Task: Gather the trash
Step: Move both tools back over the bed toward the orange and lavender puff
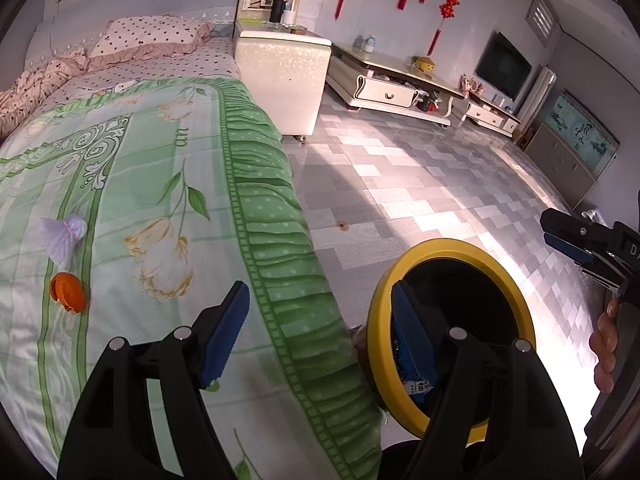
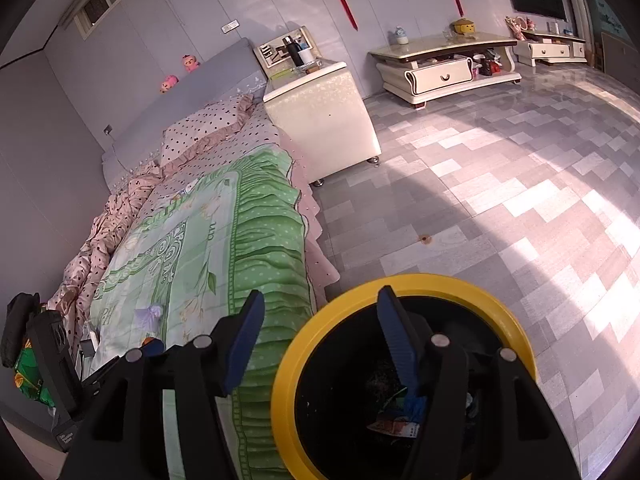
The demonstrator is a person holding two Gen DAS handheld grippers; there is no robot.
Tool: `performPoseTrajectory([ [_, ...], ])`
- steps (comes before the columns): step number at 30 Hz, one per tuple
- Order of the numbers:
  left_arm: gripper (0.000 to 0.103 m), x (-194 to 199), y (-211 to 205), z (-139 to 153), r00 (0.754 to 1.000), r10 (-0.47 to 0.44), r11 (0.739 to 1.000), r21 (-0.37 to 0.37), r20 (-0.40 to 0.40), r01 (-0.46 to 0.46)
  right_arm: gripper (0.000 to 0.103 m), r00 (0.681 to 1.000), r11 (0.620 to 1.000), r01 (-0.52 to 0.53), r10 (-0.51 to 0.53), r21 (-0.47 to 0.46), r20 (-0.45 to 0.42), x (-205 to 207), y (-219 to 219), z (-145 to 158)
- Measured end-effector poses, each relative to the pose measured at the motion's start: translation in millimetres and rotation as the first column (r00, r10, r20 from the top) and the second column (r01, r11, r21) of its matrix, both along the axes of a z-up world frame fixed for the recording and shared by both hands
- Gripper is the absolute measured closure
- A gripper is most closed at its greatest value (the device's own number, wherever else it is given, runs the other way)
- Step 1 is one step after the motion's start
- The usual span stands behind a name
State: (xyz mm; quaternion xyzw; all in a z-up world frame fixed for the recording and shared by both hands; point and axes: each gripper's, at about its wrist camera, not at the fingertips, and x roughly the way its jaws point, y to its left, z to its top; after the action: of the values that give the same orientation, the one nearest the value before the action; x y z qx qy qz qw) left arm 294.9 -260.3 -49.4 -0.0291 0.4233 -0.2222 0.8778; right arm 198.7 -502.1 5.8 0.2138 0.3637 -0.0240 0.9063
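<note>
A bin with a yellow rim (image 1: 452,246) (image 2: 400,280) and a black inside stands on the floor against the bed's side. Wrappers (image 2: 396,426) (image 1: 418,388) lie at its bottom. On the green quilt lie a crumpled pale tissue (image 1: 64,236) (image 2: 150,314) and an orange peel piece (image 1: 68,292). My left gripper (image 1: 318,300) is open and holds nothing; one finger is over the quilt edge, the other over the bin mouth. My right gripper (image 2: 320,300) is open and holds nothing, straddling the bin rim and quilt edge. It also shows at the right edge of the left wrist view (image 1: 560,236).
The bed with the green quilt (image 1: 160,160) fills the left. A cream nightstand (image 1: 280,80) stands at its head, and low cream cabinets (image 1: 392,88) line the far wall. Grey tiled floor (image 1: 420,184) spreads to the right. A hand (image 1: 604,340) grips the right tool.
</note>
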Motion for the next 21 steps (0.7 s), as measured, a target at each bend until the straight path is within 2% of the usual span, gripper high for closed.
performPoseTrajectory([
  [10, 0.033, 31, 92, -3, 0.989, 0.145, 0.989, 0.009, -0.006, -0.145, 0.045, 0.990, 0.990, -0.140, 0.140, -0.018, 0.011, 37, 72, 5],
  [21, 0.033, 72, 200, -18, 0.950, 0.313, 0.949, 0.044, -0.012, -0.312, 0.044, 0.952, 0.952, -0.305, 0.305, -0.034, -0.008, 82, 164, -6],
])
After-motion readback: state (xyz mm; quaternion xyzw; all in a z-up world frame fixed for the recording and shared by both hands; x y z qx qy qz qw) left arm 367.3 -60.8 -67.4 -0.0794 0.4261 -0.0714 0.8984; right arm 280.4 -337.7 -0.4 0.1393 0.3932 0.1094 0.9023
